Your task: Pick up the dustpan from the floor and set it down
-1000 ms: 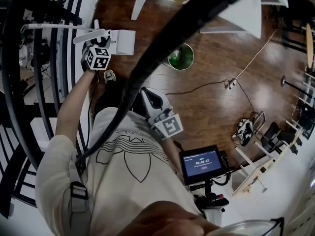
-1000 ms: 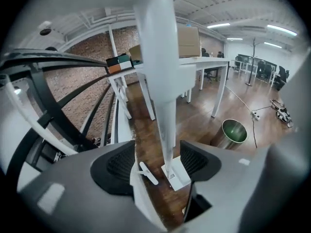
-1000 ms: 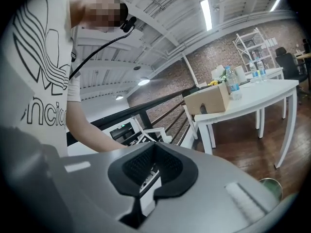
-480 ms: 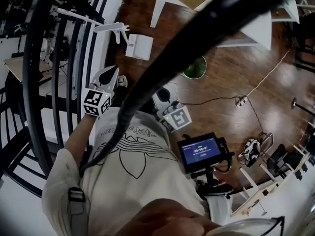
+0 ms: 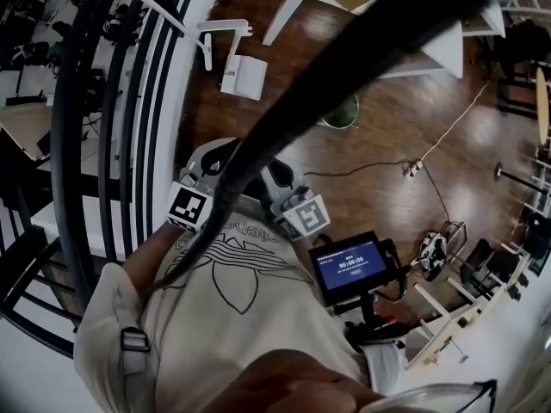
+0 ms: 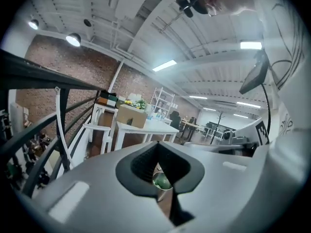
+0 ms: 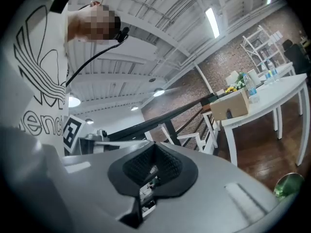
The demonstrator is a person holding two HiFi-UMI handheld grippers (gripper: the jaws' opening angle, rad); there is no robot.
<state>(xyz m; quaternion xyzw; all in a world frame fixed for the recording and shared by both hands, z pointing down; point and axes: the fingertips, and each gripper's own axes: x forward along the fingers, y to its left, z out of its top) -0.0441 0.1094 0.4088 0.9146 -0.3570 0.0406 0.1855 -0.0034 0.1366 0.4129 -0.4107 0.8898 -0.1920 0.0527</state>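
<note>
The white dustpan [image 5: 242,77] stands on the wooden floor next to the black railing, its long handle [image 5: 220,27] free of both grippers. My left gripper [image 5: 215,153] is held close to the chest, far from the dustpan, its jaws shut with nothing between them. My right gripper [image 5: 278,175] is beside it, also shut and empty. In the left gripper view the gripper [image 6: 158,148] points level across the room; in the right gripper view the gripper [image 7: 154,149] points toward the railing. A thick black cable crosses the head view and hides part of the left gripper.
A green bin [image 5: 342,112] stands on the floor beyond the grippers. White tables [image 5: 448,46] are at the back. The black stair railing [image 5: 112,127] runs along the left. A screen on a stand [image 5: 351,265] is at my right, and a cable [image 5: 362,170] lies on the floor.
My left gripper has pulled back from the dustpan's handle to the chest, risen and shut. The dustpan has stayed on the floor. The right gripper has risen slightly.
</note>
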